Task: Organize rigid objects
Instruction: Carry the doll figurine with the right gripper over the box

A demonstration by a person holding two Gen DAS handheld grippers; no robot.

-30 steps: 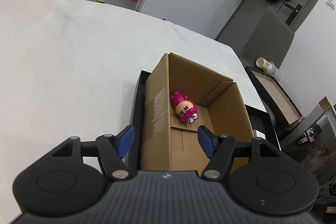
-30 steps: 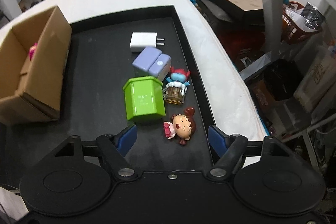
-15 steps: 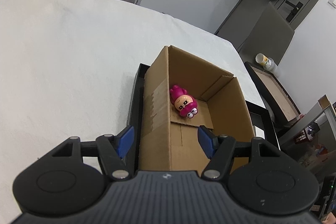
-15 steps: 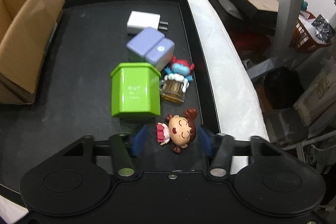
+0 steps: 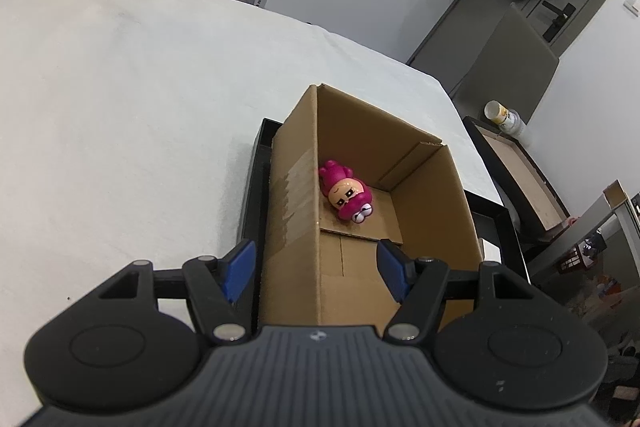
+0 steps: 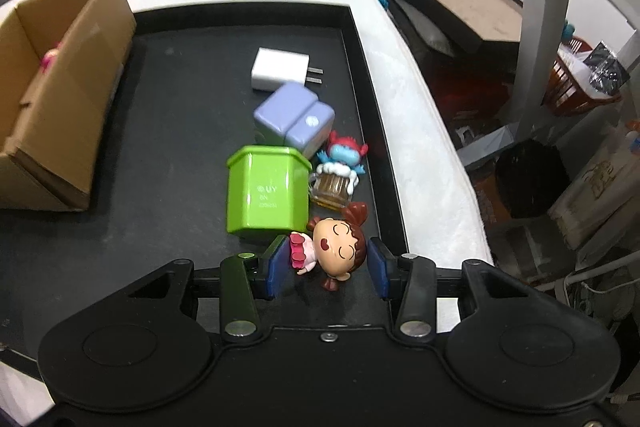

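Black tray [image 6: 168, 131], pink figurine [image 5: 346, 195] inside cardboard box [image 5: 424, 187]

The black tray [image 6: 180, 115] lay bare across its middle and left, giving open passage between the cardboard box [image 6: 68, 99] at its left end and the cluster along its right rim. That cluster stood packed: white charger [image 6: 280, 69], lilac case [image 6: 294, 119], green container [image 6: 266, 193], blue figurine with mug [image 6: 340, 171] and girl figurine [image 6: 336, 247], touching or just beside one another. The box stood open-topped, its floor free apart from a pink figurine [image 5: 346, 195] toward the far end.
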